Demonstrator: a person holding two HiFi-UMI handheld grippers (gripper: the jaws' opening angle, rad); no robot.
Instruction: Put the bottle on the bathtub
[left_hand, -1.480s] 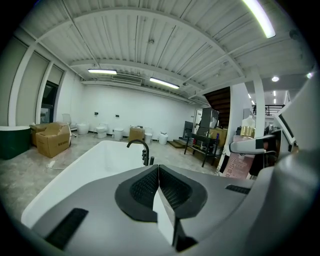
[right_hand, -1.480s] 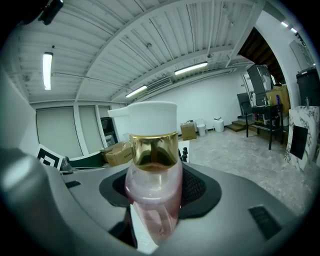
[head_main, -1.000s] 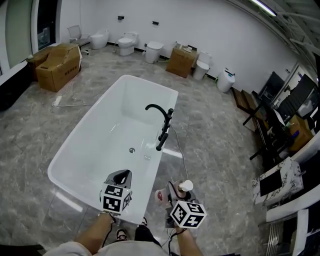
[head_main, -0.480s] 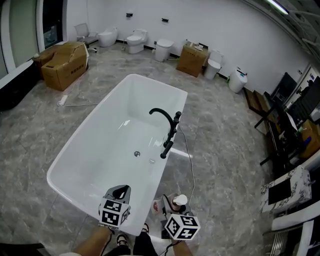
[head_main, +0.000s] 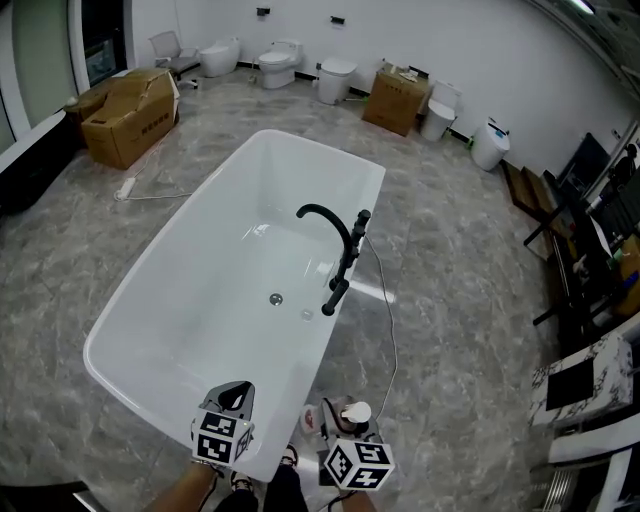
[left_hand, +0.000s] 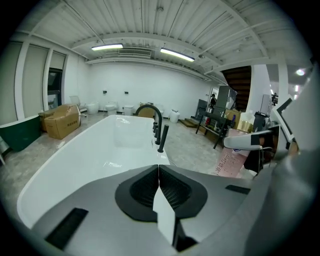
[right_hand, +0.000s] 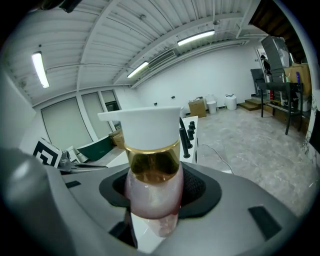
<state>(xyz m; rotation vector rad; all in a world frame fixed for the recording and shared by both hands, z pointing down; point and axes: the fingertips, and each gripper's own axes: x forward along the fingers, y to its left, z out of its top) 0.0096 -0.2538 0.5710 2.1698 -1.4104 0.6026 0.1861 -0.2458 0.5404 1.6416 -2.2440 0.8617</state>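
Already in the head view the two grippers sit lower in the frame than they did a second ago, both drawn down toward the person's body. The bathtub (head_main: 130, 300) now spreads out ahead of them, its near corner just beyond the left gripper (head_main: 236, 396). The right gripper (head_main: 343, 432) keeps the bottle (head_main: 355, 411) upright, white cap on top. The bottle is over the floor, off the tub's long side, not yet above the rim. A black faucet (head_main: 335, 240) stands on that side, well ahead of the right gripper.

From the left gripper view, the left gripper (left_hand: 159, 187) has its jaws pressed together with nothing between them. The bathtub (left_hand: 90, 150) stretches straight ahead of it and the faucet (left_hand: 156, 125) rises ahead and slightly right. The bottle (left_hand: 231, 162) shows off to that gripper's right, pink label and white pump visible.

From the right gripper view, the right gripper (right_hand: 157, 200) is clamped on the bottle (right_hand: 150, 165), pads against its pink body below the gold collar. The grip looks unchanged. The bathtub (right_hand: 194, 145) lies ahead and slightly right of it, behind the bottle.

By my reading, the descent has brought the bottle closer to rim height, so the carry is well along. What remains is to move it leftward and forward over the rim, set it down upright, and let go.
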